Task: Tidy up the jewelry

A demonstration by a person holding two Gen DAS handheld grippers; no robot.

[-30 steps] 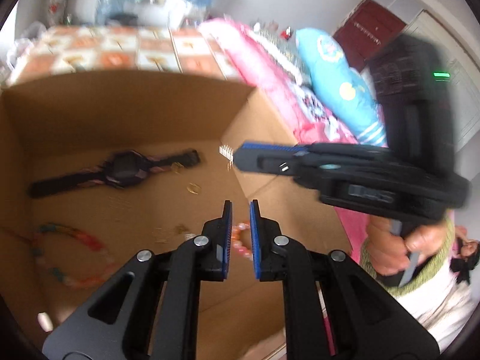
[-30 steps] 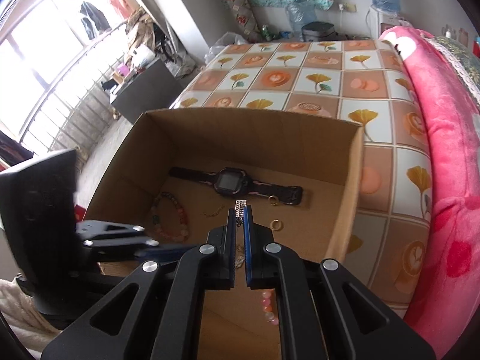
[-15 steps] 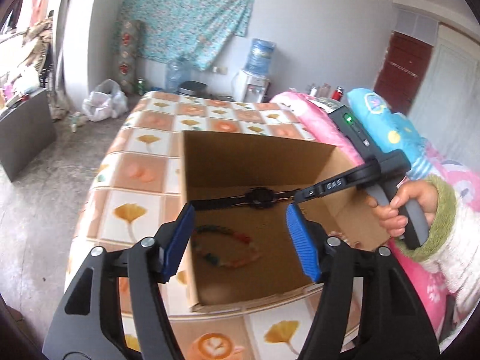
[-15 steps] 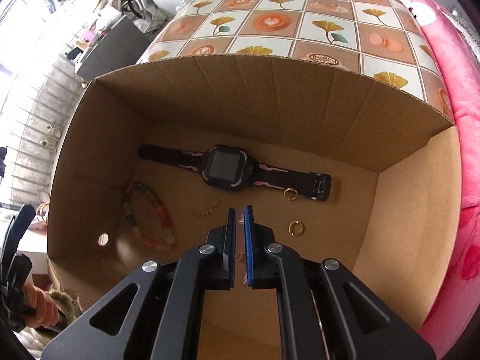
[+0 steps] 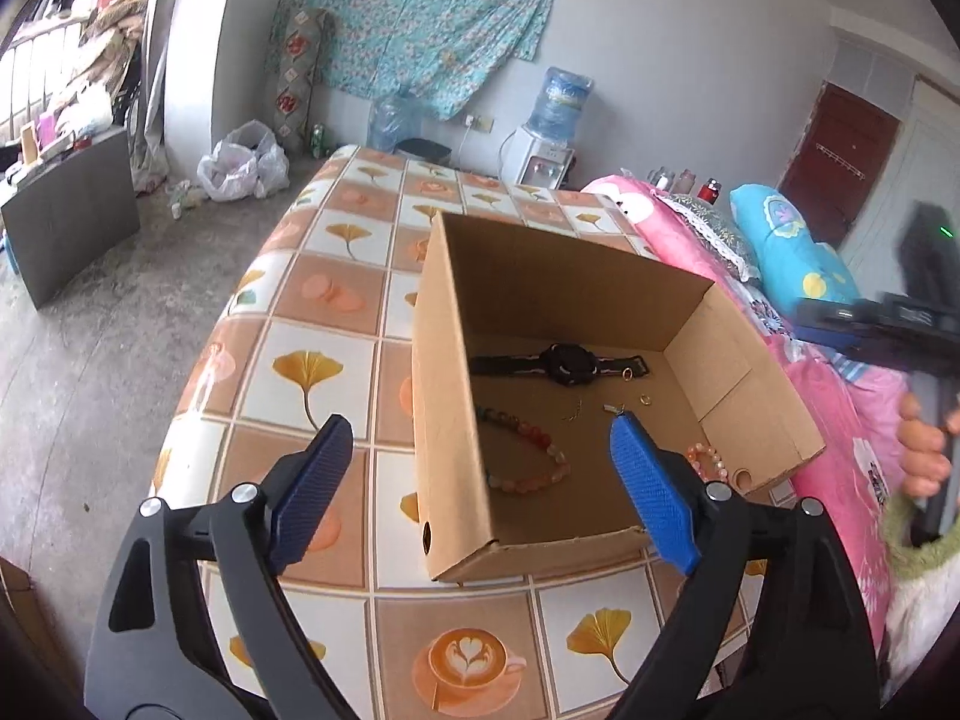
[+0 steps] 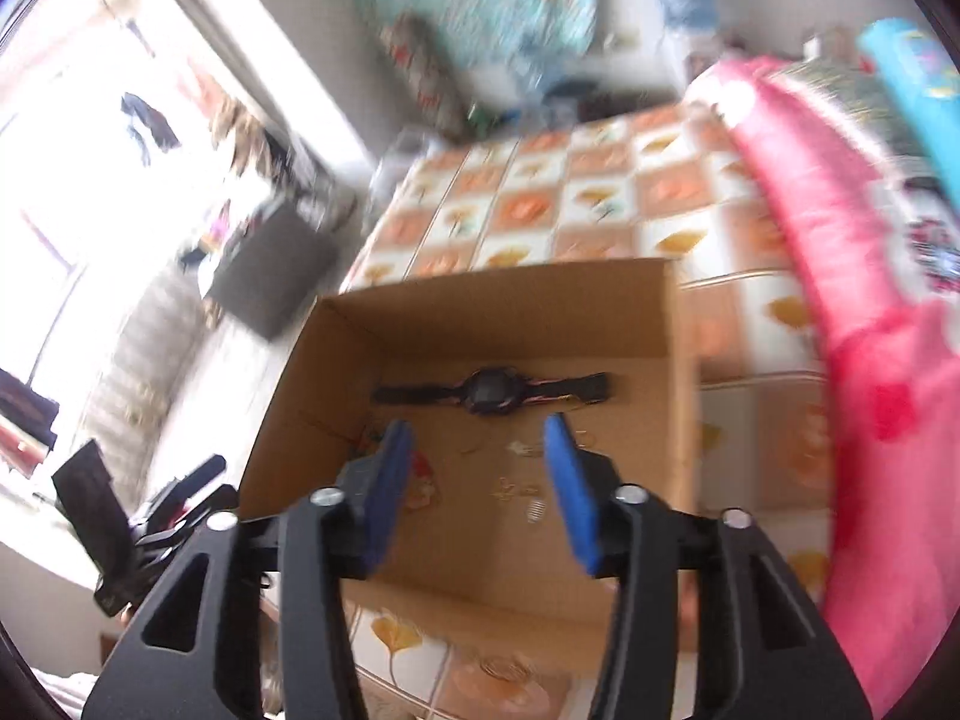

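Both tongs stand apart with nothing between their blue pads. We see the left gripper (image 5: 480, 444) spread wide above the near edge of the cardboard box (image 5: 447, 396), its jaws just having opened; the right gripper (image 6: 480, 450) is parted less widely, its jaws also just having opened, and its view is blurred. From the left wrist we catch the right gripper again at the far right edge, held in a hand (image 5: 924, 456) with a green cuff.

Largest under us is the tiled cloth (image 5: 312, 360) with ginkgo leaves and coffee cups, covering the surface that the box stands on. A pink quilt (image 5: 840, 420) lies just beside the box on its right.

The box is open at the top, and the jewelry lies on its floor — every piece apart from the pads. A black watch (image 5: 564, 363) stretches along the far wall. Nearer the left wall lies a multicoloured bead bracelet (image 5: 528, 456). A smaller pink bead bracelet (image 5: 705, 459) sits near the right wall. Between them we make out a thin gold chain (image 5: 573, 411), a small pale clip (image 5: 612, 407), and two gold rings (image 5: 645, 400) — one touching the watch strap, one just in front of it.
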